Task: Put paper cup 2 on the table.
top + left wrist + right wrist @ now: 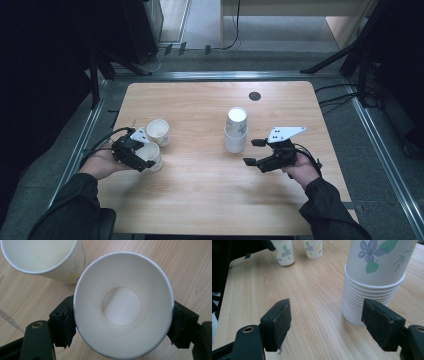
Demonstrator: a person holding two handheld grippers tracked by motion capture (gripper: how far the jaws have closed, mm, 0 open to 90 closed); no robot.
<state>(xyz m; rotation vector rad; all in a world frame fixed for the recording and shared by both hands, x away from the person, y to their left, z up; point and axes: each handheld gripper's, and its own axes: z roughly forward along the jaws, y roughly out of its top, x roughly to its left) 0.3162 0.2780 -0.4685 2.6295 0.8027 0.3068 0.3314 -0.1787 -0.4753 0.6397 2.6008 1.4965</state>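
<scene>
Two loose white paper cups with a flower print stand at the table's left. My left gripper is shut on the nearer paper cup. Its pads press both sides of the cup just under the rim, and I look straight down into the empty cup. The second cup stands upright right behind it. A tall stack of nested cups stands mid-table. My right gripper hangs open just right of the stack's base, with nothing between its jaws.
The wooden table has a dark round grommet near its far edge. Metal rails and dark tripod legs surround it on the floor. Both sleeved forearms come in from the near edge.
</scene>
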